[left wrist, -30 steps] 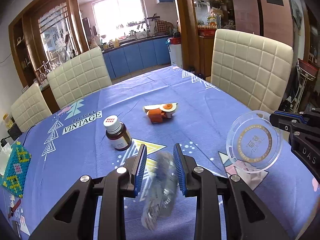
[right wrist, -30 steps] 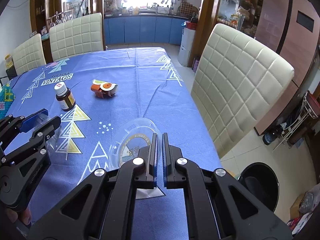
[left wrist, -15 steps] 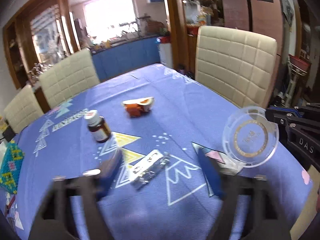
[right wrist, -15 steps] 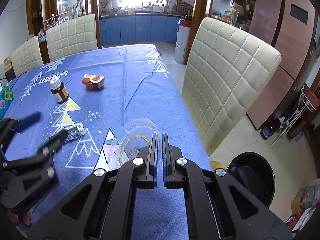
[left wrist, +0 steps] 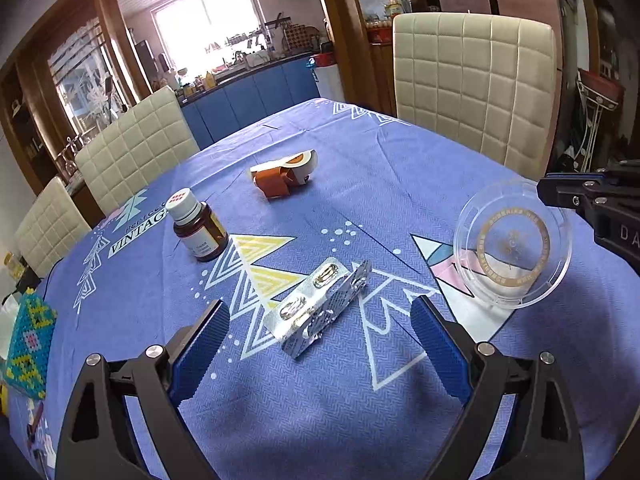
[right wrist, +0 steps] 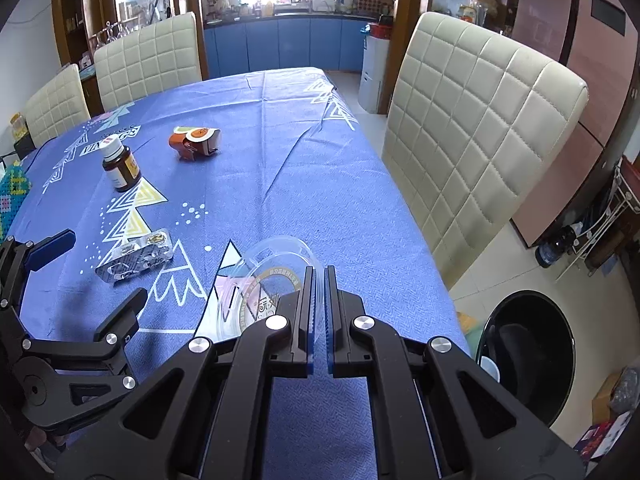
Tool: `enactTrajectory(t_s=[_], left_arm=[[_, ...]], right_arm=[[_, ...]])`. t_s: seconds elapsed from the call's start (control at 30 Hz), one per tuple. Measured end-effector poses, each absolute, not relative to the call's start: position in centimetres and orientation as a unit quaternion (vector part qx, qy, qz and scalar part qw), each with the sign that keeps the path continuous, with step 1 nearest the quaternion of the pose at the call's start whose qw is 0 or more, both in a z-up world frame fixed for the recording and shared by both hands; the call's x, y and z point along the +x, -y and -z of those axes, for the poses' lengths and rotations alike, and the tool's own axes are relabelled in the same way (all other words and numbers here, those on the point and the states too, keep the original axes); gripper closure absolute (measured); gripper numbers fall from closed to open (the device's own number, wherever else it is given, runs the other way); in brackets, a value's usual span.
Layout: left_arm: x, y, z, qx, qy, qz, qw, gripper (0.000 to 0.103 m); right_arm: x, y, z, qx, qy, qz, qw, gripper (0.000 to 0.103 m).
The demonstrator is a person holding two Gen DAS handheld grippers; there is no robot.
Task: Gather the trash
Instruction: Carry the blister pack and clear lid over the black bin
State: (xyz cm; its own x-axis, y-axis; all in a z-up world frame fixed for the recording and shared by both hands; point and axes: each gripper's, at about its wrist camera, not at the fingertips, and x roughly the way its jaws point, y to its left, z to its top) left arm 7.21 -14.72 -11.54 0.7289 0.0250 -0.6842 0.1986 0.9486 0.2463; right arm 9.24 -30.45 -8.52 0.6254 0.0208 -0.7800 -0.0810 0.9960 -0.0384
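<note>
The right gripper (right wrist: 316, 280) pinches one clear plastic lid (left wrist: 514, 248), its rim partly hidden, seemingly held. The left gripper (left wrist: 320, 316) gapes wide and empty over one blister pack (left wrist: 320, 306).

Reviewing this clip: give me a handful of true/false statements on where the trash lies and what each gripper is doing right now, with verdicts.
1. The left gripper is clamped on the blister pack. False: its jaws stand wide apart and the pack lies on the tablecloth between them, untouched.
2. The right gripper holds the clear plastic lid by its rim. True.
3. The brown medicine bottle lies on its side. False: it stands upright, white cap on top.
4. The crumpled orange carton lies farther up the table than the bottle. True.
5. A black bin stands on the floor beside the table. True.
</note>
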Motion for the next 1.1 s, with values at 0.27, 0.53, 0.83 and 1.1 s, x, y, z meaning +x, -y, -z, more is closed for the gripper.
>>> enactTrajectory(t_s=[0.27, 0.53, 0.83, 1.1], left_arm=[[9.3, 15.0, 13.3, 0.176, -0.389, 0.074, 0.901, 0.059], [9.7, 14.9, 13.9, 0.167, -0.402, 0.108, 0.894, 0.091], [8.8, 16.0, 12.7, 0.164, -0.389, 0.121, 0.898, 0.094], [7.4, 18.4, 11.6, 0.171, -0.374, 0.137, 0.901, 0.094]], right_arm=[[10.7, 30.4, 8.7, -0.026, -0.437, -0.009, 0.899, 0.098], [11.0, 30.2, 8.9, -0.023, -0.441, 0.007, 0.897, 0.098], [10.1, 30.6, 7.9, -0.025, -0.433, 0.017, 0.901, 0.098], [8.3, 32.5, 7.1, -0.022, -0.425, 0.027, 0.905, 0.098]])
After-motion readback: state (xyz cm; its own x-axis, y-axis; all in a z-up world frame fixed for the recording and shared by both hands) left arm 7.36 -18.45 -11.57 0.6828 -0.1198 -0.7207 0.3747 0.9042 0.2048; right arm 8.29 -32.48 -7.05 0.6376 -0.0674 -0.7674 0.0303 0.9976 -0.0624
